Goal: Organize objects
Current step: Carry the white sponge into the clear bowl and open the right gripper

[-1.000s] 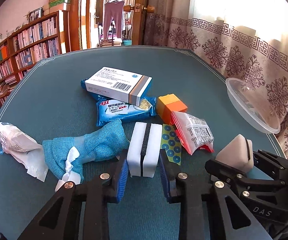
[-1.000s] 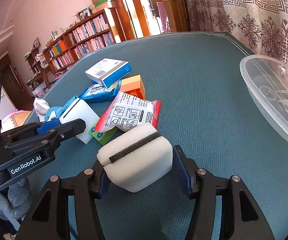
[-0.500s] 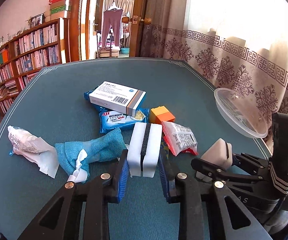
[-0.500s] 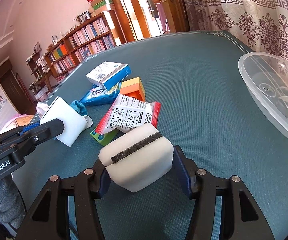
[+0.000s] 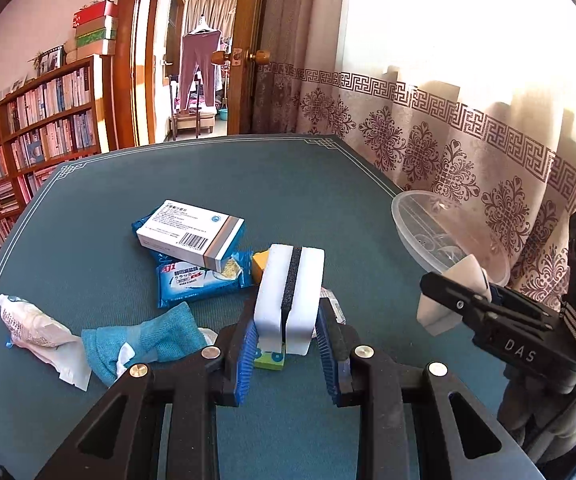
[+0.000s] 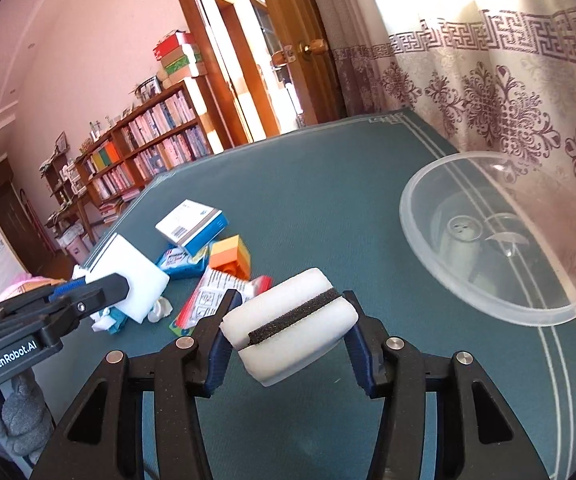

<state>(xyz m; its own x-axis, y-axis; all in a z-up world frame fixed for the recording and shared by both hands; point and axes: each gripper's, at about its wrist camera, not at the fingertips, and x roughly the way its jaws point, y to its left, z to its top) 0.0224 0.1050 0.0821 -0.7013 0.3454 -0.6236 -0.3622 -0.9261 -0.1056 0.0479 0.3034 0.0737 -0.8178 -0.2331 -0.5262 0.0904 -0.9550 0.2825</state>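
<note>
Right hand-held gripper (image 6: 288, 334), jaws closing on the white black-striped sponge (image 6: 290, 326), may over-squeeze it, ejecting it short of the clear plastic bowl (image 6: 500, 304); left hand-held gripper (image 5: 286, 334) clamps an identical sponge (image 5: 288, 292).

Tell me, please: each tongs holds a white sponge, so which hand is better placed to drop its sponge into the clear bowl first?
Right, probably. The right tongs, closing on their sponge, have the clear bowl just ahead. The left tongs grip their sponge over the pile, farther away.
</note>
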